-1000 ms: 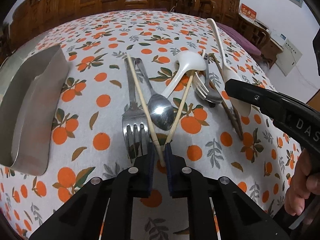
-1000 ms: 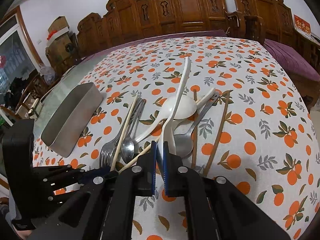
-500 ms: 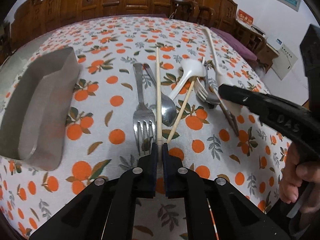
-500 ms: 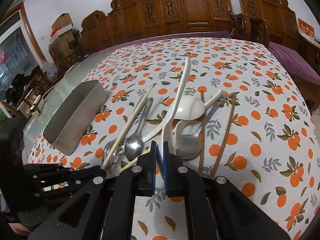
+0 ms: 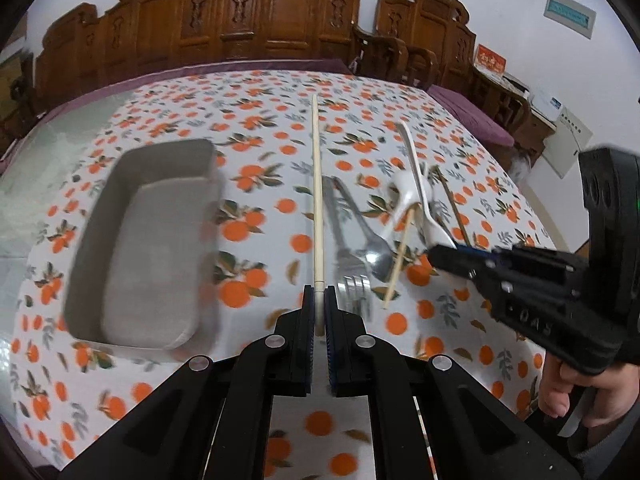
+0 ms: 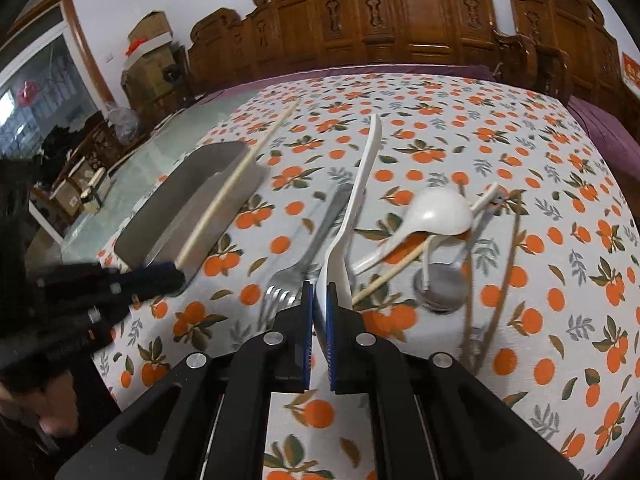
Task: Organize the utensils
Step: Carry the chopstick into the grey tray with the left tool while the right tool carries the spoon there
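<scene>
L tongs (image 5: 319, 294) pinch chopstick (image 5: 317, 184) raised beside tray (image 5: 132, 248); R tongs (image 6: 319, 292) pinch white fork (image 6: 352, 208), lifted.

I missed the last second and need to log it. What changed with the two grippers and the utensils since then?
The left gripper, open around the light chopstick a second ago, has shut on it and lifted it toward the metal tray. The right gripper stays shut on the white plastic utensil, now raised slightly. The metal fork, white ladle and the other chopstick lie where they were.
</scene>
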